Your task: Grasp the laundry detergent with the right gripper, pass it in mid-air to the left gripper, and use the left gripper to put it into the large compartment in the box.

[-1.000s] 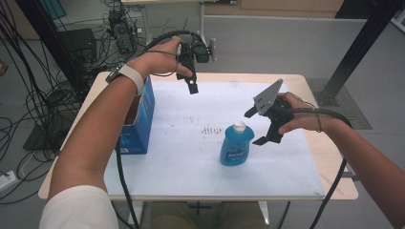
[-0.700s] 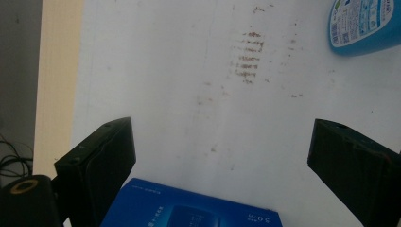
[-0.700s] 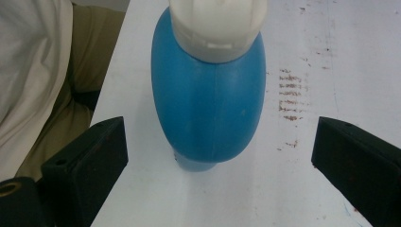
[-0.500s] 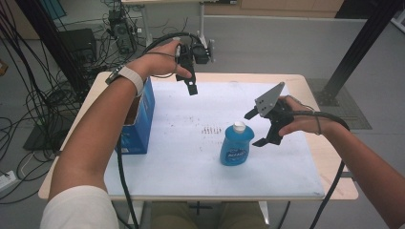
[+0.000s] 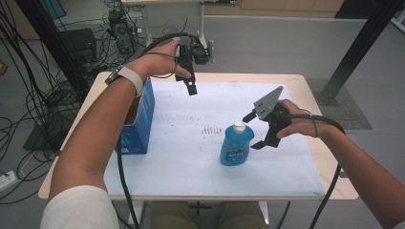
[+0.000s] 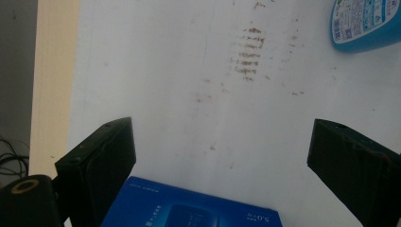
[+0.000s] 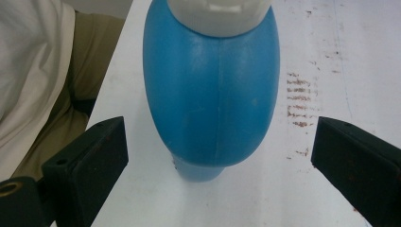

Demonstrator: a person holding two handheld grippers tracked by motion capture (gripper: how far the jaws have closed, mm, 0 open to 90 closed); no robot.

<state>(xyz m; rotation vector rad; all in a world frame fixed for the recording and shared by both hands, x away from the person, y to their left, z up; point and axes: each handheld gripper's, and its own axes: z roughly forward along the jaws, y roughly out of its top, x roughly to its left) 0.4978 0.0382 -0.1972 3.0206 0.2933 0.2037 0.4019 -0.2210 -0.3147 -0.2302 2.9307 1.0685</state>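
Little has shifted since a second ago: right gripper [image 5: 257, 130] hangs wide beside the upright blue bottle [image 5: 235, 145] mid-table, left gripper [image 5: 190, 85] wide above; centre jaws on its belly before squeezing.

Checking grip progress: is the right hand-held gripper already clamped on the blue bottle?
No: its jaws stand wide apart either side of the blue bottle, untouched.

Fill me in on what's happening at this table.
A person holds a gripper in each hand over a white-topped table. The right gripper, jaws open, is lined up beside an upright blue bottle with a white cap, not yet touching it. The left gripper hovers open above the far side, near a blue box standing at the table's left edge.
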